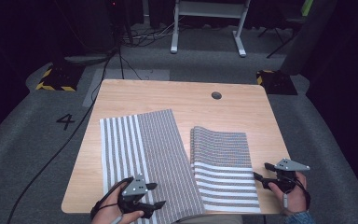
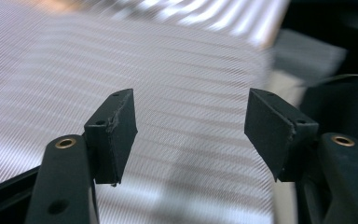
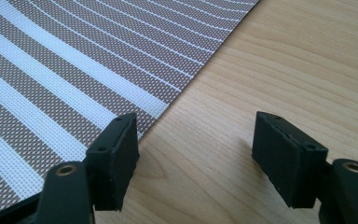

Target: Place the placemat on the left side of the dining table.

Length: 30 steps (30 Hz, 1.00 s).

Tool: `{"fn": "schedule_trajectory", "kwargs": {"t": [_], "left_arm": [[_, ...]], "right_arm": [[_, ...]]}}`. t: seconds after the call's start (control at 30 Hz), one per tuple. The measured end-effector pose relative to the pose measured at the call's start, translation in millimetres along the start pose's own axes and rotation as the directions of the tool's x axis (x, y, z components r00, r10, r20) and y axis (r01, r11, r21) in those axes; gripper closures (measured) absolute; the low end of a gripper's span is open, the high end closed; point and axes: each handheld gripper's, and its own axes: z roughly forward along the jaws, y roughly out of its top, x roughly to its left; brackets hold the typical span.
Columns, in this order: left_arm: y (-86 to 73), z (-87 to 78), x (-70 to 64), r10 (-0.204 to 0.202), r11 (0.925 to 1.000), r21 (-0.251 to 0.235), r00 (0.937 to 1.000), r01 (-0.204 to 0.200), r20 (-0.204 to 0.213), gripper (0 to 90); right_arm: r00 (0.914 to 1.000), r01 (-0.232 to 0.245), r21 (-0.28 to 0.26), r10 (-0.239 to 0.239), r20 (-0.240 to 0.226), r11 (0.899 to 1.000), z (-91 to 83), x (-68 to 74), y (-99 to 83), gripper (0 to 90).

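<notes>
A: Both your left gripper [image 1: 154,195] and right gripper [image 1: 261,171] are spread, holding nothing.

B: The striped mat [image 1: 168,158] lies on the tabletop [image 1: 186,95]: light, floppy, woven. Pinch its near edge.

A recording lab or test studio is showing here, not a home. A lone light-wood table [image 1: 182,100] with a cable hole [image 1: 216,95] is standing on grey carpet [image 1: 37,140] at the centre of the frame, dark surroundings closing in on all sides. Yellow-and-black hazard-taped bases [image 1: 56,80] are sitting at upper left and upper right, a floor number 4 [image 1: 65,121] is marking the spot at left, and loose cables [image 1: 135,37] are trailing near a white desk frame [image 1: 209,28] at the top
</notes>
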Motion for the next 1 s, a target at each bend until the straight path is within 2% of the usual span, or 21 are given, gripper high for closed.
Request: {"fn": "schedule_trajectory", "kwargs": {"t": [0.07,0.1,0.13,0.2,0.27,0.33,0.43,0.5,0.57,0.6,0.63,0.67,0.73,0.77,0.87,0.9,1.0], "left_arm": [[-8.4,-3.8,-0.6,-0.018,0.9994,0.027,0.9965,0.020,-0.082,35.5],[-12.8,-5.6,-0.5,-0.027,0.9990,0.034,0.9949,0.031,-0.098,35.7],[-18.4,-8.1,-0.5,-0.058,0.9977,0.028,0.9929,0.061,-0.104,35.8],[-26.9,-11.0,0.6,-0.096,0.9951,0.013,0.9898,0.098,-0.105,35.0],[-34.5,-13.4,2.1,-0.109,0.9934,0.021,0.9839,0.113,-0.141,34.6],[-42.4,-15.3,4.4,-0.128,0.9905,0.030,0.9789,0.134,-0.159,34.1],[-51.3,-20.3,6.7,-0.162,0.9843,0.036,0.9645,0.173,-0.209,33.4],[-54.8,-21.9,7.5,-0.181,0.9801,0.034,0.9525,0.195,-0.245,32.4],[-58.3,-23.1,9.2,-0.201,0.9715,0.059,0.9282,0.230,-0.313,32.4],[-59.7,-23.0,9.9,-0.206,0.9678,0.071,0.9219,0.241,-0.328,32.5],[-60.7,-22.4,10.1,-0.218,0.9671,0.051,0.9167,0.249,-0.335,32.4],[-60.7,-22.5,10.2,-0.235,0.9638,0.045,0.9159,0.263,-0.326,31.7],[-60.1,-21.8,9.3,-0.244,0.9612,0.041,0.9097,0.273,-0.336,31.4],[-59.5,-20.6,8.0,-0.248,0.9596,0.037,0.9021,0.279,-0.353,31.5],[-57.2,-18.9,5.9,-0.259,0.9544,0.039,0.8858,0.296,-0.385,34.1],[-56.7,-17.9,4.8,-0.237,0.9584,0.052,0.8830,0.281,-0.405,36.3],[-56.7,-17.6,4.6,-0.239,0.9579,0.049,0.8814,0.283,-0.407,38.8]], "right_arm": [[1.0000,0.000,0.000,0.000,0.000,1.000,0.0,0.0,0.0,31.6],[1.0000,0.001,0.000,-0.001,0.000,1.000,0.0,0.0,0.0,31.6],[1.0000,0.000,0.000,0.000,0.000,1.000,0.0,0.0,0.0,31.6],[1.0000,0.000,0.000,0.000,0.000,1.000,0.0,0.0,0.0,31.6],[1.0000,0.000,0.000,0.000,0.000,1.000,0.0,0.0,0.0,31.6],[1.0000,0.000,0.000,0.000,0.000,1.000,0.0,0.0,0.0,31.6],[1.0000,0.000,0.000,0.000,0.000,1.000,0.0,0.0,0.0,31.6],[1.0000,0.000,0.000,0.000,0.000,1.000,0.0,0.0,0.0,31.6],[1.0000,0.000,0.000,0.000,0.000,1.000,0.0,0.0,0.0,31.6],[1.0000,0.000,0.000,0.000,0.000,1.000,0.0,0.0,0.0,31.6],[1.0000,0.000,0.000,0.000,0.000,1.000,0.0,0.0,0.0,31.6],[1.0000,0.000,0.000,0.000,0.000,1.000,0.0,0.0,0.0,31.6],[1.0000,0.000,0.000,0.000,0.000,1.000,0.0,0.0,0.0,31.6],[1.0000,0.000,0.000,0.000,0.000,1.000,0.0,0.0,0.0,31.4],[1.0000,0.007,0.003,-0.007,0.001,1.000,0.2,-0.1,0.2,30.9],[1.0000,0.009,0.002,-0.009,0.002,1.000,0.5,-0.2,0.2,30.7],[1.0000,0.010,0.001,-0.010,0.002,1.000,0.7,-0.1,0.1,30.7]]}}
